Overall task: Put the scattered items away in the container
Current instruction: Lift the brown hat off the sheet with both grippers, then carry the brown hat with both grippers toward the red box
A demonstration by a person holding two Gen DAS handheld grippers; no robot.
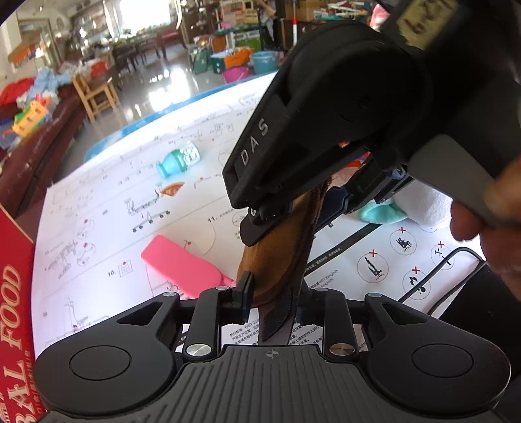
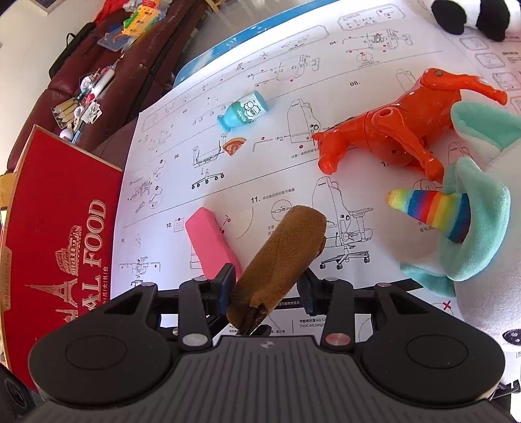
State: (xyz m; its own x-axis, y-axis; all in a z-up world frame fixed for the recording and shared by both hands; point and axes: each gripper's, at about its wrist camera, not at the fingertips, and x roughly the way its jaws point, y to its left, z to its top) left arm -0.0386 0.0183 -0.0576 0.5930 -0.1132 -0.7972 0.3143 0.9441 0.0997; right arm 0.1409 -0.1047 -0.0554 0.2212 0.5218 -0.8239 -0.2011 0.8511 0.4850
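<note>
Both tools grip one brown fabric roll (image 2: 280, 257) above the worktop, the right tool (image 2: 265, 286) and left tool (image 1: 276, 293) clamped on opposite ends, seemingly passing it toward the red box (image 2: 62, 227).

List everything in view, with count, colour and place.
roll: 1, brown, between both grippers' fingers
block: 1, pink, on sheet beside roll
bottle: 1, teal, lying on sheet
pizza slice: 1, orange, by bottle
horse: 1, orange, lying on sheet
unicorn: 1, teal, rainbow horn, right edge
panda: 1, black-white, far corner
box: 1, red, left of sheet
sheet: 1, white, under the toys
sofa: 1, dark red, cluttered, beyond box
left gripper: 1, black, closed on roll
right gripper: 1, black, closed on roll
hand: 1, grips right gripper's handle
</note>
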